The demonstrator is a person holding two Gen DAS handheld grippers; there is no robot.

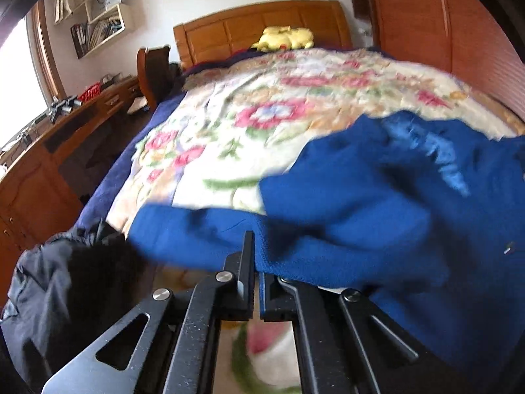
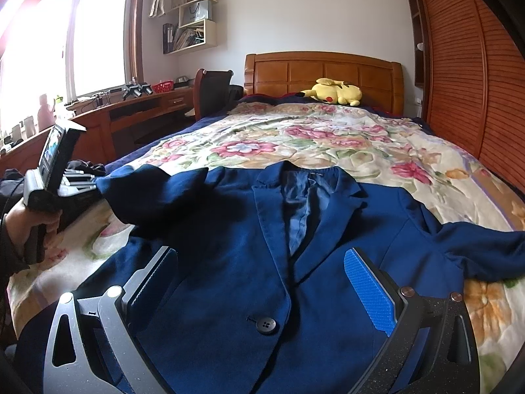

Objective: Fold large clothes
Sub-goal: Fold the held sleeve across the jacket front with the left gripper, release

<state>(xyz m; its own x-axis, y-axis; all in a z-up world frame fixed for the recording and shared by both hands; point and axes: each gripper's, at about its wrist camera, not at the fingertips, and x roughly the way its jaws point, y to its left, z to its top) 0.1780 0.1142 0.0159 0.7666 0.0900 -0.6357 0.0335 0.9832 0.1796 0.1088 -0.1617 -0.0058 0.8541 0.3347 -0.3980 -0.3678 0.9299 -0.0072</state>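
Right gripper [image 2: 259, 282] nearest lens: jaws spread wide, poised over front of blue blazer [image 2: 249, 262], nothing pinched. Blazer flat and face-up on floral quilt [image 2: 328, 144], single button fastened, right-hand sleeve trailing outward. Left gripper [image 1: 255, 256]: jaws pressed together on cuff of other sleeve [image 2: 141, 193], apparently lifted clear of quilt; view blurred. Yellow plush toy [image 2: 333, 92] by headboard [image 2: 323, 72].

The blue jacket [image 2: 249, 262] is covering the near end of the bed [image 2: 485, 193], a dark heap of clothes [image 1: 55, 298] is crowding its near left edge, while the floral spread toward the headboard [image 2: 323, 75] is lying open, only a yellow plush toy [image 2: 333, 92] sitting there
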